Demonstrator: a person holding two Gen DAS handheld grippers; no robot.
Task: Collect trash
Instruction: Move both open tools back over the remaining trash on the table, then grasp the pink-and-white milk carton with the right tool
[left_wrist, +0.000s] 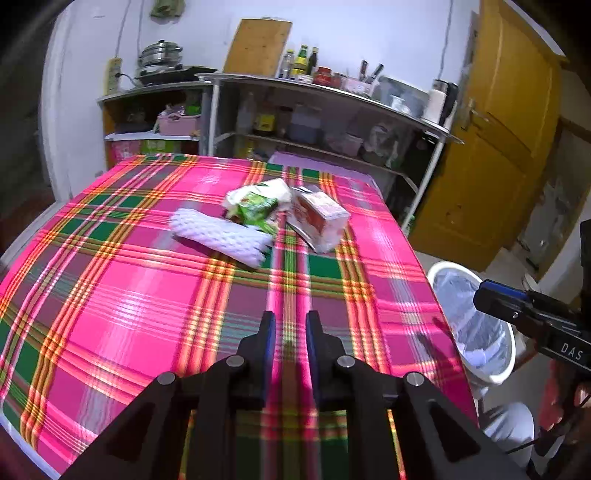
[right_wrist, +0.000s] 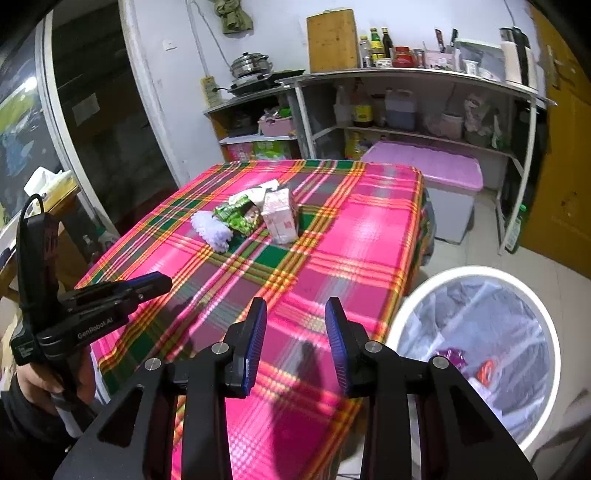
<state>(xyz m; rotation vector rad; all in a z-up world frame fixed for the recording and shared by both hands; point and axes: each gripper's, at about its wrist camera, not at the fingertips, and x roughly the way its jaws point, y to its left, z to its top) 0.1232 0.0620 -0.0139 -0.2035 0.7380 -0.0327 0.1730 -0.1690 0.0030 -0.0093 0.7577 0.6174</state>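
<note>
Pink, green and orange plaid cloth covers the table (left_wrist: 110, 314) in a cramped kitchen, with metal shelves (right_wrist: 406, 77) of bottles and pots lining the back wall. Three pieces of trash lie clustered toward the table's far edge, roughly midway along it: a white foam fruit net (left_wrist: 221, 234), a crumpled green wrapper (left_wrist: 255, 206) touching it, and a pink-and-white carton (left_wrist: 319, 219) just beside the wrapper on the right. Both grippers hover above the near edge, well apart from the pile. The left gripper (left_wrist: 290, 321) holds its jaws narrowly parted with nothing between them; the right gripper (right_wrist: 295, 314) spreads its jaws wider, equally empty. A white trash bin (right_wrist: 402, 332) lined with a clear bag stands on the floor off the table's right edge, near the right gripper, and already holds a few scraps, among them something purple and something orange.

Judging from the layout, the collection is partway done and the reach for the next piece has not begun. The next move calls for carrying one gripper across the cloth to the cluster. The carton sits nearest the bin side and looks the firmest to pinch; the foam net and the wrapper are likely soft and would need the jaws to close fully. The item then has to travel over the right edge and drop into the bin.
</note>
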